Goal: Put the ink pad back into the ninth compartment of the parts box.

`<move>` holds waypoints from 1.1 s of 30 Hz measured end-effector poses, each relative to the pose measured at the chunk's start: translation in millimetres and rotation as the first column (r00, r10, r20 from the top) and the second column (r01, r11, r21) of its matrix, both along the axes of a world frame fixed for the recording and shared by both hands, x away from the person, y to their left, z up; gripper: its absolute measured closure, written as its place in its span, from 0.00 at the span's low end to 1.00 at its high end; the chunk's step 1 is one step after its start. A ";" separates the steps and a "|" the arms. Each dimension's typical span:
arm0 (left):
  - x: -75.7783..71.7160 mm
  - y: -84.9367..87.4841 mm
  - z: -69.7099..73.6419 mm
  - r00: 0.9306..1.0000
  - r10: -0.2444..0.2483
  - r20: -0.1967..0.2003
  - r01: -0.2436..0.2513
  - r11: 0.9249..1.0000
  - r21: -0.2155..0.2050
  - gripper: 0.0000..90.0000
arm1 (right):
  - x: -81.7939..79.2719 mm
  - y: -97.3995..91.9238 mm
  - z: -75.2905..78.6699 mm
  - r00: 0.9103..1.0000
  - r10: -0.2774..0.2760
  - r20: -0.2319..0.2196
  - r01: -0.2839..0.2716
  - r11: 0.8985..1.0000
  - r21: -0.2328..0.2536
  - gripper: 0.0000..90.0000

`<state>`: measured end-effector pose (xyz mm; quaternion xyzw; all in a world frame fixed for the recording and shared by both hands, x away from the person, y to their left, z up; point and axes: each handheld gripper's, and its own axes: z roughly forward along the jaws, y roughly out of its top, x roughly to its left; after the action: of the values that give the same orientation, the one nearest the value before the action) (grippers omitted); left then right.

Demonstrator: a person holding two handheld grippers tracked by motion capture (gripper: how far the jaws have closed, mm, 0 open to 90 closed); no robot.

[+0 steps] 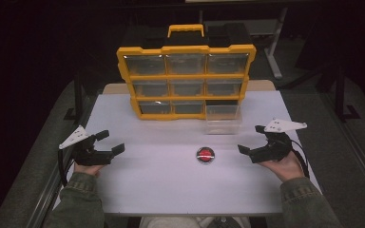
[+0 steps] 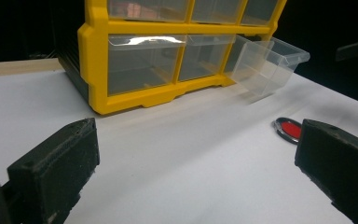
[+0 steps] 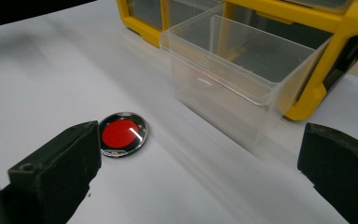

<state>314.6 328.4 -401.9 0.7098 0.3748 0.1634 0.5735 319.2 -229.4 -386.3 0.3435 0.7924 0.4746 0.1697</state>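
A yellow organiser with clear drawers stands at the back of the white table. Its bottom right drawer is pulled out onto the table, and looks empty. A small round red disc with a metal rim lies on the table in front of it. My left gripper rests open at the table's left side, holding nothing. My right gripper is open to the right of the disc, also holding nothing.
The organiser has a yellow carry handle on top. A dark floor surrounds the table, with a metal stand leg behind at the right. A person's hands and green sleeves come in from the bottom.
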 end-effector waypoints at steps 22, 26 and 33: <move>-0.1 -2.8 -0.4 1.000 0.008 0.008 -0.008 1.000 0.018 0.00 | 10.4 20.7 7.2 0.997 0.074 -0.027 -0.075 0.996 -0.037 0.00; 0.1 -4.0 -0.7 1.000 0.002 0.012 -0.003 1.000 0.022 0.00 | 11.9 25.7 6.1 0.995 0.088 -0.038 -0.090 0.995 -0.047 0.00; 0.1 -3.0 -0.4 1.000 0.003 0.012 -0.003 1.000 0.015 0.00 | 14.5 34.4 6.2 0.993 0.111 -0.044 -0.114 0.992 -0.059 0.00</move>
<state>314.7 325.4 -402.3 0.7126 0.3713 0.1713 0.5701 333.6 -195.0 -380.0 0.3024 0.8280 0.4517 0.1372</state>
